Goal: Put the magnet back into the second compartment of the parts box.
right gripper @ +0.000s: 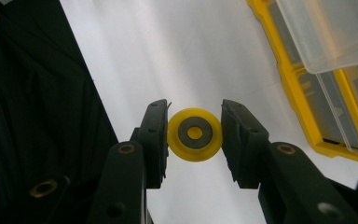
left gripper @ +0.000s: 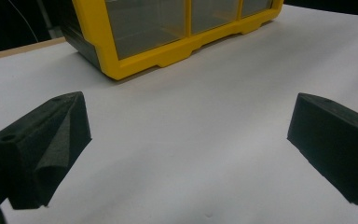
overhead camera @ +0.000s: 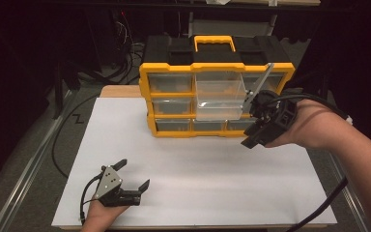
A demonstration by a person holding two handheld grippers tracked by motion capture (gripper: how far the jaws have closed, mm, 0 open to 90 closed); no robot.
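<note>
Bright glare on white tabletop (overhead camera: pixel 198 164); dark surroundings, slightly soft focus.

White sheet (overhead camera: pixel 212 179) over a wooden tabletop (overhead camera: pixel 121 91), black cables (overhead camera: pixel 121 53) in the dark behind it.

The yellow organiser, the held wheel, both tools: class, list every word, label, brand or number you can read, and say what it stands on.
None can be read.
Yellow organiser: no legible label or brand on frame, handle or drawers.
Yellow wheel held in the right tool: no markings.
Left tool: grey plate shows holes, no text.
</note>
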